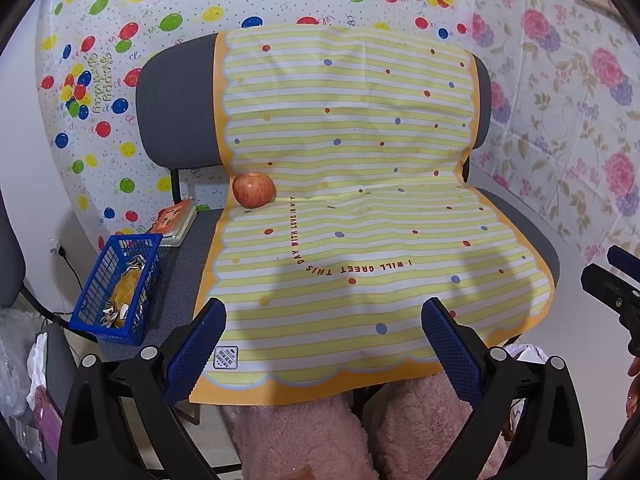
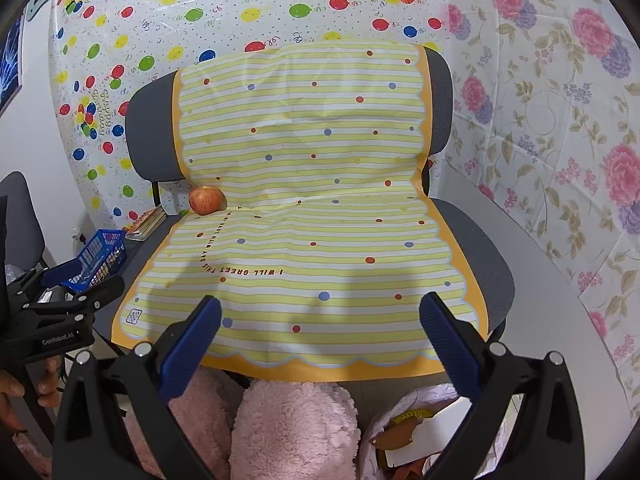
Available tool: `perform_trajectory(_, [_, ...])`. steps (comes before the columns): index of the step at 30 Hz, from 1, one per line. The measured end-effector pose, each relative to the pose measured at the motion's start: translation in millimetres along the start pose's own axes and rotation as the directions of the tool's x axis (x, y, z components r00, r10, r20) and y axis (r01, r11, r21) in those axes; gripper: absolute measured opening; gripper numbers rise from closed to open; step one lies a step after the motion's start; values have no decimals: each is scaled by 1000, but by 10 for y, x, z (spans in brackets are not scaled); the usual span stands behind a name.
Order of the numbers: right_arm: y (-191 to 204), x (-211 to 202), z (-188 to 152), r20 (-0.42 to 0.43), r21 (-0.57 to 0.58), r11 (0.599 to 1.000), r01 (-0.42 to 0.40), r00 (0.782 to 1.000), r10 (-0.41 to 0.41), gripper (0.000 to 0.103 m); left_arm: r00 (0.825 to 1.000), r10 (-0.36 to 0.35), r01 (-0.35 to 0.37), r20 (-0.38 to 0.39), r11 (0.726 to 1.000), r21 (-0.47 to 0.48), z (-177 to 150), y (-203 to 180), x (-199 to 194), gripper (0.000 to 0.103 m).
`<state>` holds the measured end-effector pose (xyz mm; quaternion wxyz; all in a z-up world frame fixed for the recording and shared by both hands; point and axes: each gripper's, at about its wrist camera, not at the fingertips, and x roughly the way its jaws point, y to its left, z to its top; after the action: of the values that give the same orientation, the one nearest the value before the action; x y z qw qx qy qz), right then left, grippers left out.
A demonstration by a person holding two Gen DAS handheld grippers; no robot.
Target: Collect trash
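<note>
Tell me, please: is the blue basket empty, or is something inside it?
Not empty. The blue basket holds crumpled wrappers and an orange-brown piece, seen through its mesh wall in the left wrist view.

grey chair (image 1: pixel 176 112) | balloon-print sheet (image 1: pixel 120 40) | floral sheet (image 1: pixel 560 100)
</note>
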<state>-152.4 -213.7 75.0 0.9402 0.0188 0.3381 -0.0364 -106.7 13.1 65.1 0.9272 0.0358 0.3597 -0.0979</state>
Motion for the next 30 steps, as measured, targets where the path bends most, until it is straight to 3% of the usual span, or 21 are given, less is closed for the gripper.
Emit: perform_trajectory(30, [-65, 30, -55, -11, 18, 1000, -3, 1000, 3, 97, 1000, 25, -26, -9, 1000, -16, -48, -28, -18, 97])
